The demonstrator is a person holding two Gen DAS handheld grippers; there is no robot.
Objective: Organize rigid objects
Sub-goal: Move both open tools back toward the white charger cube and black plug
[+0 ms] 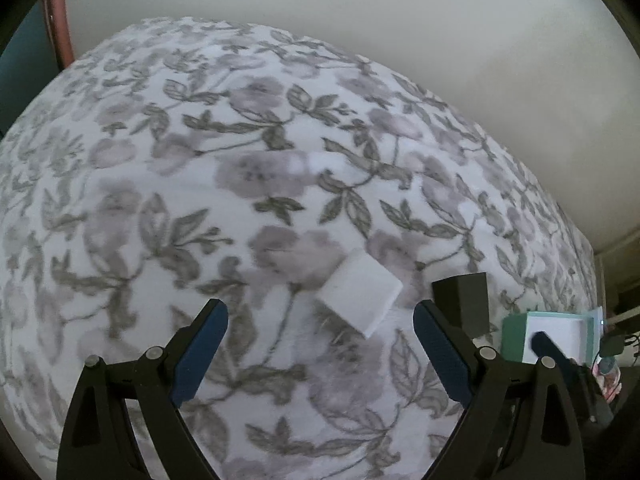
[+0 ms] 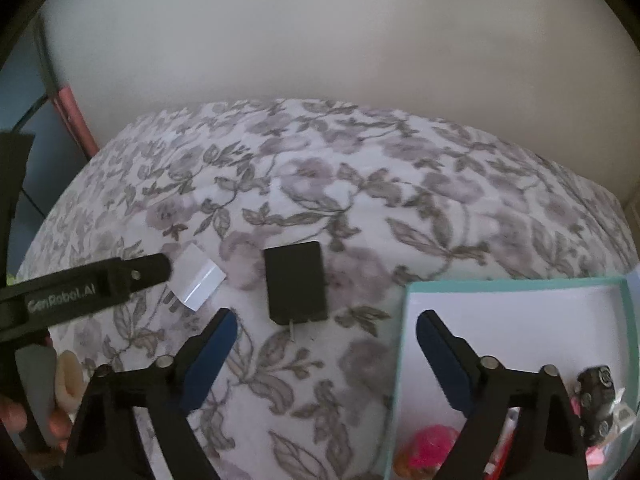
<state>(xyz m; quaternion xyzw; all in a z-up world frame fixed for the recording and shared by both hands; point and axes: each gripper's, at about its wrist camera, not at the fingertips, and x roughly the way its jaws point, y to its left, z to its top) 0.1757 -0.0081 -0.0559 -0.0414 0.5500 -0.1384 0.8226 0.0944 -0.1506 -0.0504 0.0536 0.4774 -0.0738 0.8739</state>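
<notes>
Both tongs, left (image 1: 320,332) and right (image 2: 326,336), agape, empty, angled steeply down over floral bedspread (image 1: 200,160).

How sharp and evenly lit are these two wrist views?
Left wrist view: flowered bedcover smeared by motion blur, white plug adapter soft-edged, fisheye bulge strong, light dim and flat. Right wrist view: steadier, black plug adapter fairly crisp, teal-rimmed cardboard box blurred at its rim; no glare.

White bedcover printed with grey leaves and mauve flowers (image 1: 208,184) spread over the whole bed, plain off-white wall (image 2: 320,40) rising behind it, reddish-pink upright post (image 2: 78,120) at the bed's far left corner, dark blue surface (image 2: 24,80) beyond that post
</notes>
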